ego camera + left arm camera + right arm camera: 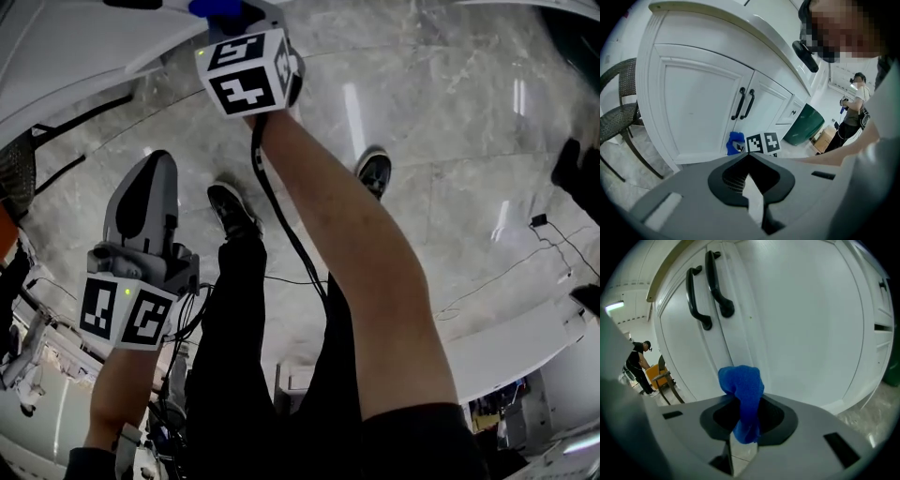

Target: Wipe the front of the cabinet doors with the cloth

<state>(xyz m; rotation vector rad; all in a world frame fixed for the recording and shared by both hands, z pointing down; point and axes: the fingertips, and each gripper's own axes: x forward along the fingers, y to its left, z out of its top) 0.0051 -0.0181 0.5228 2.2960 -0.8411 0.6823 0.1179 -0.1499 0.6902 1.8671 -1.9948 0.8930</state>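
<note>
Now we see the right claw (746, 417) pinching a crumpled blue cloth (740, 383), bunched forward to meet the white panelled cabinet doors (797, 333); left claw (749, 158) pressed together, empty.

- Right gripper view: the white cabinet door (801, 324) walls off everything from 10 to 3 o'clock. Its panel is flat and bare.
- Two black handles (725, 309) jut out at 11 o'clock.
- Left gripper view: the countertop edge (740, 23) overhangs at 12 o'clock. A wicker chair (618, 112) crowds 9 o'clock beside the cabinet corner, and a green bin (804, 124) stands at 2 o'clock.
- Head view: the marble floor (450, 141) lies open from 1 to 3 o'clock, crossed by a thin cable with its plug (539, 221).
</note>
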